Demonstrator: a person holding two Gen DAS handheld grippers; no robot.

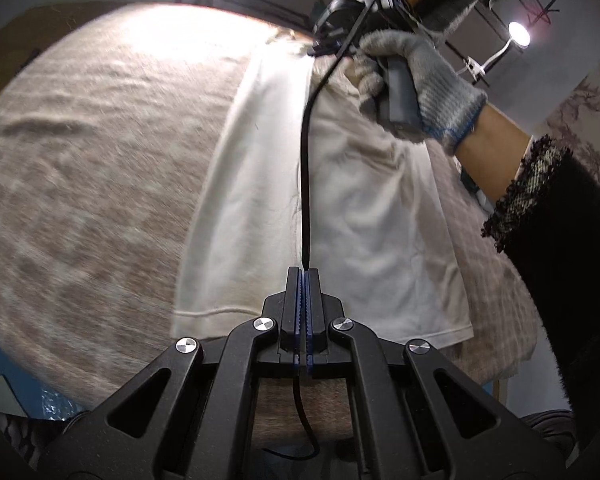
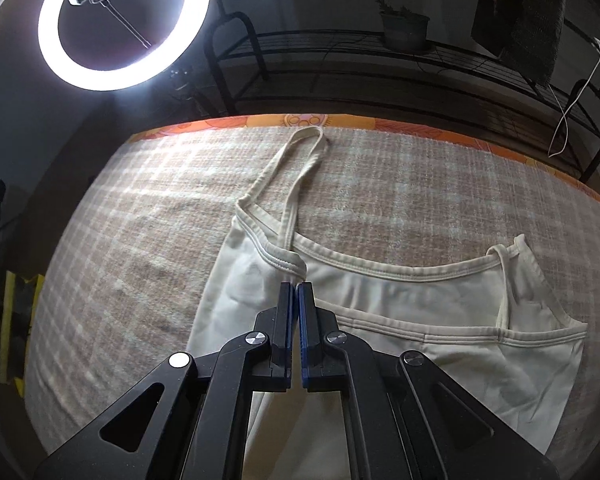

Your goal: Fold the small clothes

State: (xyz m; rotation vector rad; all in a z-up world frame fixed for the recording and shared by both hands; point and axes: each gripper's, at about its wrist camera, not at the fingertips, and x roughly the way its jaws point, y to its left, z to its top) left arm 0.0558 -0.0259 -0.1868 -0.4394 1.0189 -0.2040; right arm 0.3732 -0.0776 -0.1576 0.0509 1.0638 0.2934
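The cream camisole (image 2: pixel 400 292) lies flat on a checked woven blanket (image 2: pixel 148 208) that covers the table, its neckline toward the far orange-trimmed edge and its hem toward the person. In the right wrist view one thin shoulder strap (image 2: pixel 296 168) stretches out across the blanket in a long loop, while the other strap (image 2: pixel 504 280) is folded down over the body of the top. The right gripper (image 2: pixel 297 286) hovers at the point where the long strap meets the neckline; its jaws are nearly together, with only a sliver of gap, and whether they pinch any cloth cannot be told. The left gripper (image 1: pixel 304 272) sits low over the hem (image 1: pixel 220 312), jaws pressed together with a thin black cable (image 1: pixel 306 160) running past them, seemingly not on the fabric. The gloved right hand (image 1: pixel 420 84) shows in the left wrist view, holding its tool above the far end of the garment. The top looks light, thin and limp, so it will likely sag and crease wherever it is not supported, and the narrow straps may trail or tangle. The doubled seams at the neckline corners and the stitched hem appear the firmest places to take hold, one corner per gripper.
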